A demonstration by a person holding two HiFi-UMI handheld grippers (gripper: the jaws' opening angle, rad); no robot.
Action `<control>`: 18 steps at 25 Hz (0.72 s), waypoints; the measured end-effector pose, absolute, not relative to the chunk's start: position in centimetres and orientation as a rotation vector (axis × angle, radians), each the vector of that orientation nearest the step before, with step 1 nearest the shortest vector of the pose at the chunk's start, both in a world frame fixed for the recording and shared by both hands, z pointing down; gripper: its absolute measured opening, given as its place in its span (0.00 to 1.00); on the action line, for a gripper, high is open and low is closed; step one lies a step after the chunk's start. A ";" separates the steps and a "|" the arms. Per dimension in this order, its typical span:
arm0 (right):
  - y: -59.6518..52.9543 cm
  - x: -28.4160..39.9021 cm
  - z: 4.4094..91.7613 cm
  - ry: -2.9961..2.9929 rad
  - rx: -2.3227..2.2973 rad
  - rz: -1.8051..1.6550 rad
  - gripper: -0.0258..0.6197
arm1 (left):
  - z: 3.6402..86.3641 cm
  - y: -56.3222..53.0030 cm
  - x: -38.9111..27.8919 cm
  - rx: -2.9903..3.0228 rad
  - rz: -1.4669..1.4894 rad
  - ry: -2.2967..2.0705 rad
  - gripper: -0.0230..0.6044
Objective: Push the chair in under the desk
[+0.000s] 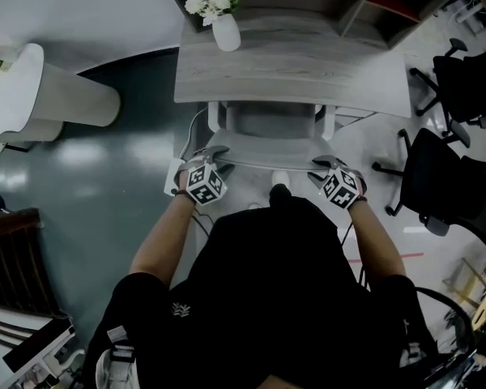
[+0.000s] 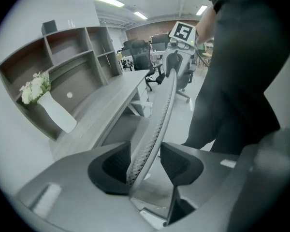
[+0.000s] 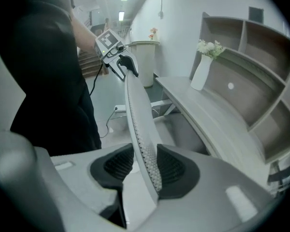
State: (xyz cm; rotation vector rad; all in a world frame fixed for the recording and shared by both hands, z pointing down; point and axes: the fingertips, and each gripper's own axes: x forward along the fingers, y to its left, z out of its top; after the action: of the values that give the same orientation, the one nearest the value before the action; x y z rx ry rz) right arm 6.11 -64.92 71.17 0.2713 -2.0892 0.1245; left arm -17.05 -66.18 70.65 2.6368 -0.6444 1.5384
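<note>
1. A person stands at the near side of a grey bench (image 1: 308, 75), one pair of tongs in each hand, both set on the top edge of the chair (image 1: 271, 124) drawn up before it.
2. The left tongs (image 2: 146, 162) straddle the left end of the backrest (image 1: 267, 163); the pad on the bench side lies against the mesh while a thin gap shows at the other pad, so this reads as a loose, released fit and not a clamp.
3. The right tongs (image 3: 144, 166) are clenched on the right end of the same edge, with the mesh filling the space between both pads.
4. The chair sits just beyond the tongs, on the far side toward the bench; its seat looks partly tucked under already, and the backrest stands near but apart from the bench's near edge.
5. The backrest's long axis runs left to right, parallel to that near edge; both hands are equally near, one at each end, so the push likely wants to go straight away from the person, with even pressure to keep the chair from slewing.
6. A white vase (image 1: 225, 32) of flowers stands at the far left of the bench, well apart from the chair.
</note>
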 end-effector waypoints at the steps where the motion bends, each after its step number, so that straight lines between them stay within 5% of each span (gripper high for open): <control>1: -64.6 6.0 70.8 -2.104 0.245 0.152 0.28 | 70.1 -65.8 -16.9 2.630 1.479 -0.619 0.36; 7: -66.3 3.9 64.8 -2.354 0.234 0.215 0.29 | 61.3 -67.7 -15.7 2.799 1.049 -0.704 0.29; 18: -77.8 7.9 56.3 -2.521 0.968 0.247 0.21 | 53.5 -75.7 -17.1 2.725 0.564 -1.245 0.12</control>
State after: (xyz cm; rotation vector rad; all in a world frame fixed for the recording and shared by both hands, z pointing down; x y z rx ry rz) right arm 7.88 -77.81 56.35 0.9676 -2.5213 0.2473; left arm -17.11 -75.74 53.46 2.7253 -1.2452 0.5643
